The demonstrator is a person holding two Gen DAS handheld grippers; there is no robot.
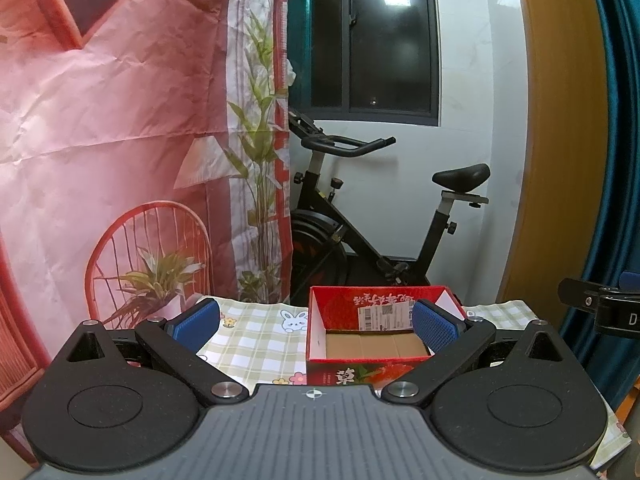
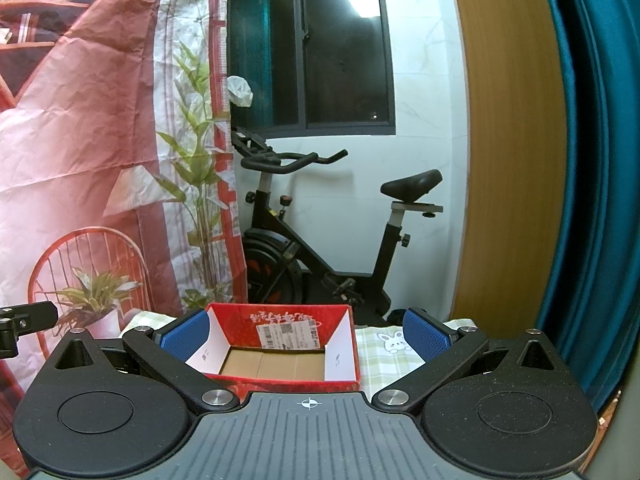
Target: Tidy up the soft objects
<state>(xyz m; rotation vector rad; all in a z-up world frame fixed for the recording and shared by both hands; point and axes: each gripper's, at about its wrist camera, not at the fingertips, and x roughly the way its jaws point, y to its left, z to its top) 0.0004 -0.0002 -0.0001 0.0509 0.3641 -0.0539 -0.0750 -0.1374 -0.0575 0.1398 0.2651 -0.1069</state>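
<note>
The left gripper (image 1: 316, 322) is hovering over the near part of the table with its blue-padded fingers (image 1: 197, 322) spread wide and nothing between them. The right gripper (image 2: 306, 334) is hovering just to its right, likewise spread wide and gripping nothing; its left finger is overlapping the near left corner of the box in the right wrist view. Between and beyond the fingers, a red cardboard box (image 1: 372, 304) (image 2: 280, 320) is sitting open-topped on a green checked tablecloth (image 1: 256, 332) (image 2: 384, 356) printed with rabbits, showing a bare brown floor and a white shipping label on its far inner wall. Farther back, a black exercise bike (image 1: 360, 216) (image 2: 320, 220) is standing against a white wall below a dark window (image 1: 372, 40), with a red printed backdrop (image 1: 120, 120) hanging at the left.
</note>
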